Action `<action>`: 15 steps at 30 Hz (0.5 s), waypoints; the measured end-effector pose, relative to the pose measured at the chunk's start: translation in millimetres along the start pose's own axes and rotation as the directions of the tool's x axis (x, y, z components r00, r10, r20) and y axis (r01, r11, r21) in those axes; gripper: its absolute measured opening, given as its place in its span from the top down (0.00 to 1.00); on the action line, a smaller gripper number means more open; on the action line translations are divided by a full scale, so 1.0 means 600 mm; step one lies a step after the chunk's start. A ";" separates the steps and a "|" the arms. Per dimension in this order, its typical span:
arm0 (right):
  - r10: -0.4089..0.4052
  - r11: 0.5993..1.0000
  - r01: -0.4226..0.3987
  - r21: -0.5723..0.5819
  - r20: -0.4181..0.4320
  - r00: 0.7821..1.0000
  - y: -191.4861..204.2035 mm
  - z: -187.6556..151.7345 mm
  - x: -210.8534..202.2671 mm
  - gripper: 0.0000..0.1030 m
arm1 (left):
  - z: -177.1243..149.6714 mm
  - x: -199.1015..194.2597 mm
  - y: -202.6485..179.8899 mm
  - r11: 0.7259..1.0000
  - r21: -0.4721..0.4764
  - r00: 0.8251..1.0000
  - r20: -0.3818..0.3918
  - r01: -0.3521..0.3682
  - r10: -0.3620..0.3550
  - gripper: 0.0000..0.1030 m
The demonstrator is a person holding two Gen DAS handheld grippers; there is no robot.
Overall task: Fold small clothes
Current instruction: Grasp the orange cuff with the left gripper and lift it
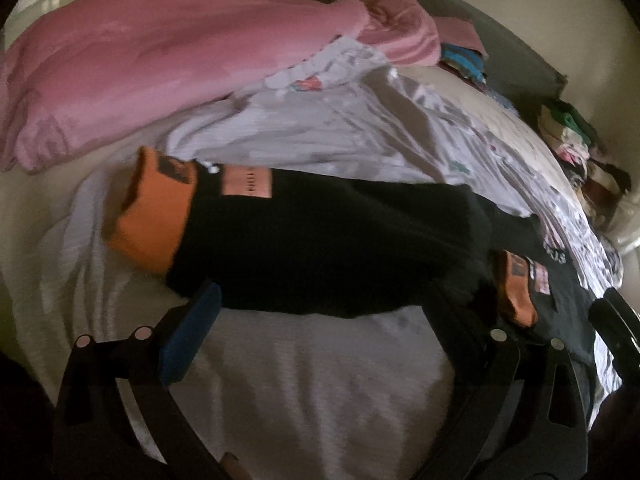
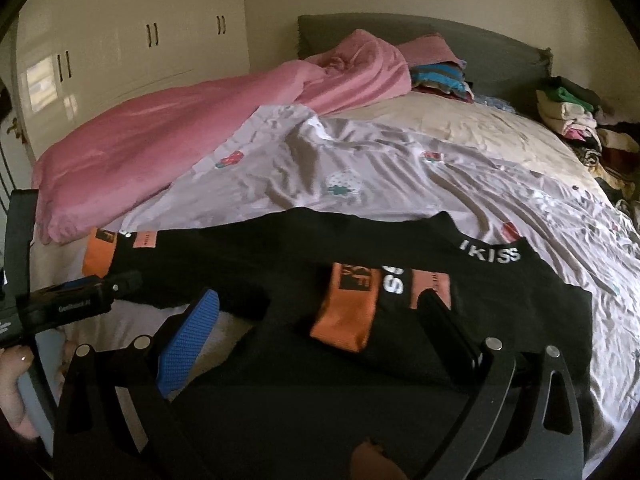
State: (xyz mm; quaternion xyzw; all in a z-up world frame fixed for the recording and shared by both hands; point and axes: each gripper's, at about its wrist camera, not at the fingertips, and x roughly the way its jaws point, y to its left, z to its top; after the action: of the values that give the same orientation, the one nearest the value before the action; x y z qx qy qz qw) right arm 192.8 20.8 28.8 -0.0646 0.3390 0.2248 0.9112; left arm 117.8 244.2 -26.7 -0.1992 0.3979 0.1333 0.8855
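Observation:
A black top (image 2: 280, 368) with orange cuffs lies on the bed. One sleeve is folded across its body, with an orange cuff (image 2: 346, 312) near the "KISS" neckline. The other sleeve (image 1: 320, 248) stretches left and ends in an orange cuff (image 1: 150, 216). My left gripper (image 1: 324, 332) is open just below that sleeve, its blue-padded finger (image 1: 192, 336) touching the sleeve's lower edge. My right gripper (image 2: 316, 336) is open over the top's body, its right finger beside the folded cuff. The left gripper also shows in the right wrist view (image 2: 80, 300), at the left sleeve.
A pink blanket (image 2: 160, 136) lies bunched along the bed's left side. A pale patterned sheet (image 2: 400, 176) covers the bed. Piles of clothes sit by the grey headboard (image 2: 440, 76) and along the right edge (image 2: 572, 120). White wardrobes (image 2: 132, 40) stand behind.

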 end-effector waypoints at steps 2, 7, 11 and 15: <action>0.008 1.000 -0.008 -0.008 -0.007 1.000 0.009 0.001 0.008 0.04 | 0.002 0.001 0.015 1.000 -0.018 1.000 0.002 -0.012 0.012 0.09; 0.034 0.999 -0.035 -0.033 -0.015 0.999 0.031 0.001 0.019 0.04 | 0.007 0.003 0.058 0.996 -0.076 0.999 0.011 -0.043 0.044 0.09; 0.054 0.996 -0.055 -0.072 -0.015 0.998 0.058 0.000 0.025 0.04 | 0.011 0.005 0.092 0.990 -0.117 0.996 0.020 -0.079 0.082 0.09; 0.072 0.993 -0.074 -0.092 -0.023 0.997 0.075 -0.003 0.030 0.04 | 0.014 0.009 0.129 0.980 -0.172 0.994 0.022 -0.102 0.107 0.09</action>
State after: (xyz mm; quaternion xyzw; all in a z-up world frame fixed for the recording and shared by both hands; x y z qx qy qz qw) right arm 183.3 67.1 17.1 -0.0966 0.3391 0.2728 0.8951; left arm 96.1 317.1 -44.8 -0.2511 0.3813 0.2164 0.8630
